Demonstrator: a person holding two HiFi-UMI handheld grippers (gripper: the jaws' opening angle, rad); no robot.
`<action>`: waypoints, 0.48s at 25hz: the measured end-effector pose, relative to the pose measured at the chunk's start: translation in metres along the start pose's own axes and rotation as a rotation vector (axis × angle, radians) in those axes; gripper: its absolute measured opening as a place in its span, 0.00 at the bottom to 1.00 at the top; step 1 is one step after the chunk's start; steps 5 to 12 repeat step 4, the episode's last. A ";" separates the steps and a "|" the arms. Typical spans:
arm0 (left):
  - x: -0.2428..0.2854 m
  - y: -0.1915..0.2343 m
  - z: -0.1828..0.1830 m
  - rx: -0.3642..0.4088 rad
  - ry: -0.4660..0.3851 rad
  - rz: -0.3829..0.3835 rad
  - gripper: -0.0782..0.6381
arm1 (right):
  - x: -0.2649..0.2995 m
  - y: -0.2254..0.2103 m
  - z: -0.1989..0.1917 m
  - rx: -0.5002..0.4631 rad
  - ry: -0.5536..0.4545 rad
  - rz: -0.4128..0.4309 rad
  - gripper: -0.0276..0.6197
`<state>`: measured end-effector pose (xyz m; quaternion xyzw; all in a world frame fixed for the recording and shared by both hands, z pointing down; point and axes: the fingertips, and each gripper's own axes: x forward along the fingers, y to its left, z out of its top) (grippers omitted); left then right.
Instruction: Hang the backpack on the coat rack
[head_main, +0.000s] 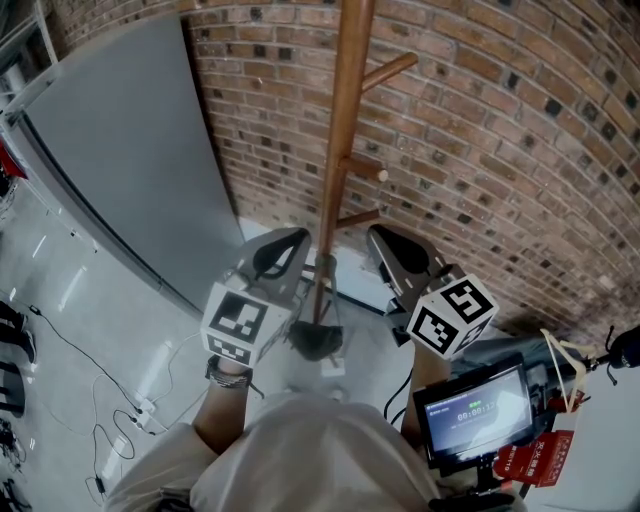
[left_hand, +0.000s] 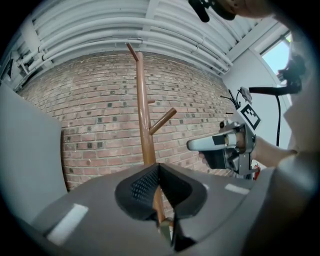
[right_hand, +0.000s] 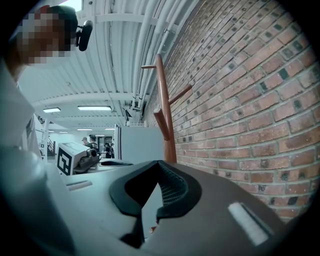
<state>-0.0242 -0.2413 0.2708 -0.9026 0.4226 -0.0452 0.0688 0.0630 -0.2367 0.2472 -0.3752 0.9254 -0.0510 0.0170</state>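
The wooden coat rack (head_main: 340, 150) stands against the brick wall, with bare pegs pointing out to the right. No backpack shows in any view. My left gripper (head_main: 300, 238) is just left of the pole and my right gripper (head_main: 376, 234) just right of it, both held level towards the wall. In the left gripper view the jaws (left_hand: 159, 166) meet at the tip with nothing between them, the pole (left_hand: 145, 125) rises right behind them, and the right gripper (left_hand: 192, 145) is to the right. The right gripper's jaws (right_hand: 159, 163) are shut and empty, beside the pole (right_hand: 167, 125).
A grey partition panel (head_main: 130, 150) leans along the wall at left. Cables (head_main: 100, 400) trail over the pale floor at lower left. A small screen (head_main: 475, 405) with a red tag (head_main: 530, 460) sits at lower right. A dark base (head_main: 316, 340) lies at the pole's foot.
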 end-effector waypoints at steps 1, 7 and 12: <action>0.000 0.000 0.000 -0.006 -0.002 -0.001 0.11 | 0.000 0.001 0.000 0.000 0.001 0.003 0.04; 0.000 0.002 -0.003 -0.025 0.000 -0.001 0.11 | 0.002 0.003 0.000 -0.002 0.003 0.011 0.04; 0.000 0.002 -0.003 -0.025 0.000 -0.001 0.11 | 0.002 0.003 0.000 -0.002 0.003 0.011 0.04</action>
